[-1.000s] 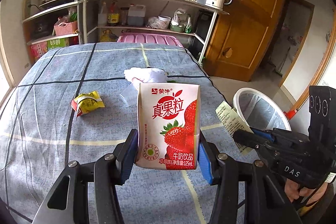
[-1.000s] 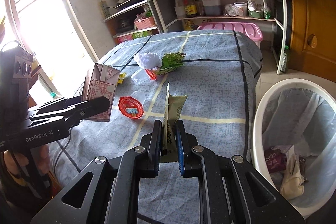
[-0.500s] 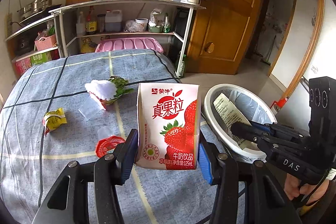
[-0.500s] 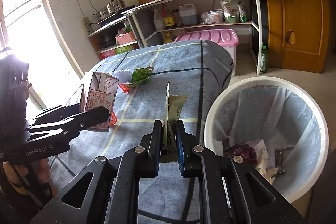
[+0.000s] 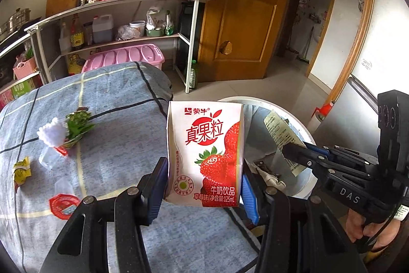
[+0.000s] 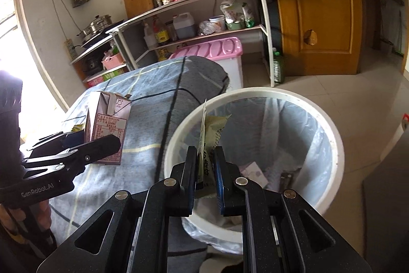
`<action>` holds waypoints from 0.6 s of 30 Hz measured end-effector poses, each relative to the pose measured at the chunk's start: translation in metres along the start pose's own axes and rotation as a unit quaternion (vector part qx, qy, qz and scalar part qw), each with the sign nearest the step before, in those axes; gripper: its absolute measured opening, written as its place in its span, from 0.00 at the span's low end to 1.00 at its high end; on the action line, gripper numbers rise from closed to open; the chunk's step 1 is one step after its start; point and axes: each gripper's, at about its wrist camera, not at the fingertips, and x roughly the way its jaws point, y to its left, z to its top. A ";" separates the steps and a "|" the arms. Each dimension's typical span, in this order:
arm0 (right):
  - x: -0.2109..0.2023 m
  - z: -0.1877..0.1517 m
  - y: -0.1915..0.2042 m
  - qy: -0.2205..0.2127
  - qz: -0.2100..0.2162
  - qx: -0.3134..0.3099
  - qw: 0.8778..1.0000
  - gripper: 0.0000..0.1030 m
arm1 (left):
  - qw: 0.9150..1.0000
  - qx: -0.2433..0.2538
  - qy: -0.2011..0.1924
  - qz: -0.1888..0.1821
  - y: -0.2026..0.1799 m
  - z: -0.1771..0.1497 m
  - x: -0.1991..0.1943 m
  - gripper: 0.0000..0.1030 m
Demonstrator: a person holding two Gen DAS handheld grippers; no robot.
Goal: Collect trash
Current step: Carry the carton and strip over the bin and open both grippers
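- Far left of the table (image 5: 107, 99), near its left edge: a yellow wrapper (image 5: 21, 168), a white-and-green scrap (image 5: 65, 131) and a red lid (image 5: 64, 204) lie on the checked cloth, apart from one another. These look like trash not yet collected.
- The left gripper (image 5: 203, 179) is clamped on a strawberry milk carton (image 5: 204, 152), its blue pads pressing both side walls low down, the carton upright. It hangs over the table's right edge, just beside the bin.
- To do this well, I would carry the carton fully past the rim of the white bin (image 6: 329, 134) before letting go; from where it is now it would likely drop on the cloth or clip the rim.
- The right gripper (image 6: 206, 170) is closed tight on a thin paper wrapper (image 6: 211, 129), held edge-on and standing up between the fingers. It sits over the bin's near left rim, with the bin's liner and some trash already inside below.
- Judged from here, the wrapper is light and may flutter, so releasing it low, toward the middle of the opening, is safer.
- Opening the right fingers first would clear room for the carton.
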 end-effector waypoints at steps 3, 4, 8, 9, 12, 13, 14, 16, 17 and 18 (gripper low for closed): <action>-0.001 0.000 -0.019 0.004 -0.020 0.014 1.000 0.14 | 1.000 0.009 0.012 -0.011 -0.015 0.003 0.020 0.51; 0.000 0.000 -0.024 0.006 -0.029 0.017 0.999 0.14 | 1.000 0.008 0.018 -0.014 -0.018 0.003 0.027 0.51; 0.004 -0.002 -0.040 0.016 -0.042 0.028 0.999 0.14 | 0.999 0.016 0.029 -0.024 -0.032 0.004 0.044 0.51; 0.005 -0.002 -0.043 0.018 -0.045 0.031 0.998 0.14 | 0.999 0.017 0.033 -0.024 -0.034 0.004 0.047 0.51; 0.007 -0.003 -0.048 0.023 -0.049 0.033 0.998 0.14 | 0.999 0.017 0.039 -0.026 -0.037 0.004 0.054 0.51; 0.008 -0.003 -0.049 0.025 -0.050 0.033 0.998 0.14 | 0.999 0.018 0.038 -0.027 -0.038 0.003 0.053 0.51; 0.008 -0.005 -0.049 0.026 -0.051 0.032 0.998 0.14 | 0.999 0.019 0.037 -0.027 -0.040 0.004 0.054 0.51; 0.011 -0.005 -0.049 0.030 -0.055 0.029 0.998 0.14 | 0.999 0.016 0.041 -0.028 -0.040 0.005 0.056 0.51; 0.011 -0.006 -0.049 0.031 -0.055 0.029 0.998 0.14 | 0.999 0.015 0.043 -0.030 -0.041 0.005 0.057 0.51; 0.012 -0.006 -0.049 0.032 -0.054 0.027 0.998 0.14 | 0.998 0.015 0.045 -0.030 -0.041 0.005 0.058 0.51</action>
